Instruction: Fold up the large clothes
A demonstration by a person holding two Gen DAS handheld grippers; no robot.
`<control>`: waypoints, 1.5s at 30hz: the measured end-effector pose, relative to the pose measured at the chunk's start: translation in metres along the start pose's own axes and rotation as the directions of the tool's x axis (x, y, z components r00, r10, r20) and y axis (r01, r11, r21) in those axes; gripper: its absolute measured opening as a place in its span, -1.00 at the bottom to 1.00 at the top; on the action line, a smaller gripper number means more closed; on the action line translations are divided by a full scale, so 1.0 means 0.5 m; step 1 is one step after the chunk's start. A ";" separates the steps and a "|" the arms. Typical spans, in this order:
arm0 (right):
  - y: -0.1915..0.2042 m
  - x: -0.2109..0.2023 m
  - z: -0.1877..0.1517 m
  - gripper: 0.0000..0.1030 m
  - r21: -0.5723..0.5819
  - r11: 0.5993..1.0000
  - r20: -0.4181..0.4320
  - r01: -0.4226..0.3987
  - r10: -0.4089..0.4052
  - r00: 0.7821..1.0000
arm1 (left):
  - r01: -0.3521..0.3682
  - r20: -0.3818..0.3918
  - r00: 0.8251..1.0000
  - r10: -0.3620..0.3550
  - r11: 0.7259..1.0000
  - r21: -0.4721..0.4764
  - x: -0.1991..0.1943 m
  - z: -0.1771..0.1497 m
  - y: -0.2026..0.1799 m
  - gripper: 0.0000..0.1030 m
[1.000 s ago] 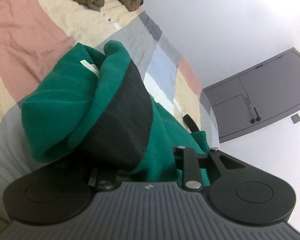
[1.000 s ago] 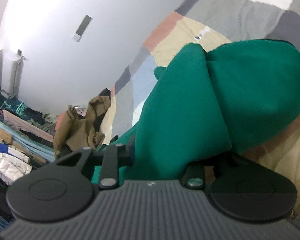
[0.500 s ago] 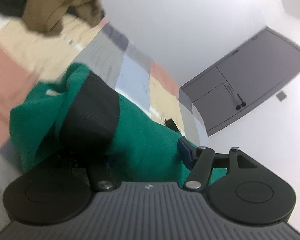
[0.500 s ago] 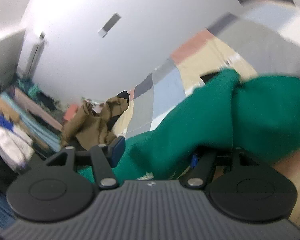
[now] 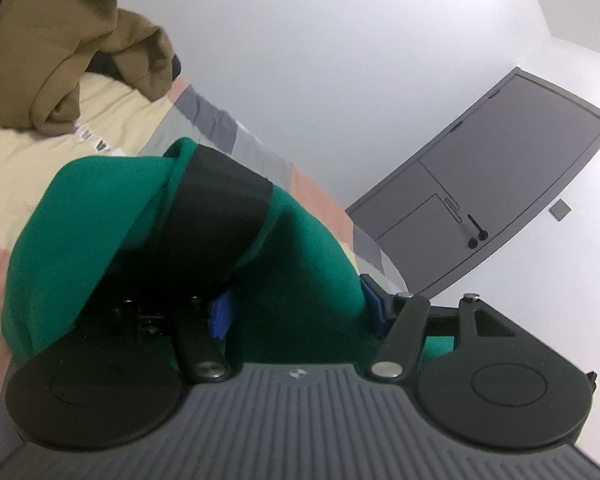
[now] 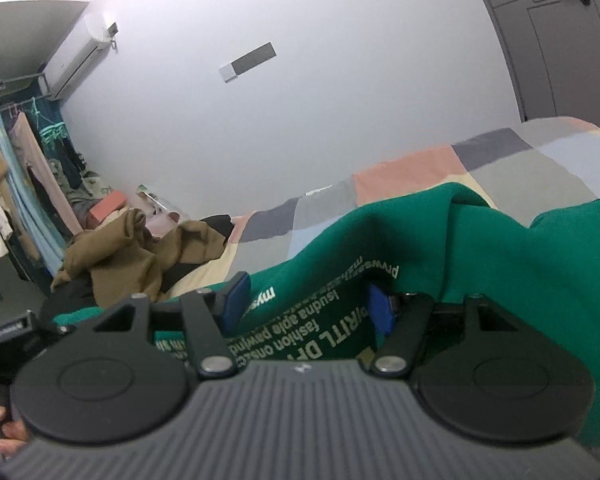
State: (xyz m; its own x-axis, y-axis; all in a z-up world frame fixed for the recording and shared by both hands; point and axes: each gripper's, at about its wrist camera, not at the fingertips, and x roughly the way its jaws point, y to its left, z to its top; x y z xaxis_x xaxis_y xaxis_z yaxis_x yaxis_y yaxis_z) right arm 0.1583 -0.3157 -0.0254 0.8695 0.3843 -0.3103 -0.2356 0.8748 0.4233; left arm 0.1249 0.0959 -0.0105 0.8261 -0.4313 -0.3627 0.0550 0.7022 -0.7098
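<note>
Left gripper [image 5: 296, 314]: jaws spread, with a thick fold of the green sweatshirt [image 5: 92, 216] lying between the blue pads [image 5: 220, 316]. The pads flank the cloth but do not visibly press on it. A black panel [image 5: 220, 208] of the garment drapes over the left finger.

Right gripper [image 6: 308, 308]: jaws likewise spread. The printed face of the green sweatshirt [image 6: 500, 264] lies between them, loose, with slack on both sides.

Location of the garment: bunched on the patchwork bedspread [image 6: 420, 168], directly ahead of both grippers and partly draped over them.

Failure modes, as judged from this position:
- Snagging. Cloth rests on the finger linkages of both grippers. Pulling either gripper away could drag the fold open.
- Collapse. The fold stands high and rounded instead of flat. It may roll over when unsupported.
- Uneven result. If one gripper clears before the other, the garment may twist.
- Concealed contact. Cloth hides the left finger, so a caught layer would go unnoticed.

Count of items in view:
- Grippers: two.
- Green sweatshirt: one.
- Brown garment [image 6: 112, 256]: one crumpled heap, well apart from the sweatshirt, further along the bed.
- Bedspread: one.
- Door [image 5: 500, 176]: one.
- Air conditioner [image 6: 80, 56]: one.
- Hanging clothes [image 6: 16, 184]: several, number unclear.
</note>
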 end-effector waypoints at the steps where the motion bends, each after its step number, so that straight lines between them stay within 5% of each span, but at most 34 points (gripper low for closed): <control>1: -0.003 0.012 0.002 0.26 -0.015 1.000 -0.001 0.003 -0.003 1.000 | -0.001 0.014 1.000 0.001 1.000 0.013 0.009 0.000 0.003 0.32; 12: -0.026 0.167 -0.007 0.25 -0.183 0.980 -0.011 0.081 -0.084 0.996 | -0.097 0.024 0.995 0.095 0.993 0.063 0.162 0.041 0.069 0.33; 24: -0.086 0.354 -0.038 0.25 -0.148 0.980 -0.124 0.136 -0.155 0.980 | -0.181 -0.067 0.979 0.192 0.973 0.142 0.280 0.064 0.136 0.33; 37: -0.053 0.213 -0.016 0.25 -0.044 0.995 -0.110 0.093 -0.097 0.989 | -0.207 -0.011 0.977 0.215 0.951 0.232 0.130 0.030 0.045 0.52; 45: -0.001 0.090 -0.050 0.32 0.009 0.996 -0.145 0.085 -0.083 0.986 | -0.238 -0.055 0.967 0.248 0.960 0.145 0.038 -0.039 0.032 0.54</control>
State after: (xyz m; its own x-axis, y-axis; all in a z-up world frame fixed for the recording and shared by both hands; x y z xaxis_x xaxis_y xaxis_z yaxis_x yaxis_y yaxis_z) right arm 0.1866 -0.2915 -0.0606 0.8141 0.3490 -0.4642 -0.1565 0.9015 0.4034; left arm 0.1304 0.0877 -0.0404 0.7817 -0.2744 -0.5601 -0.0626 0.8589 -0.5082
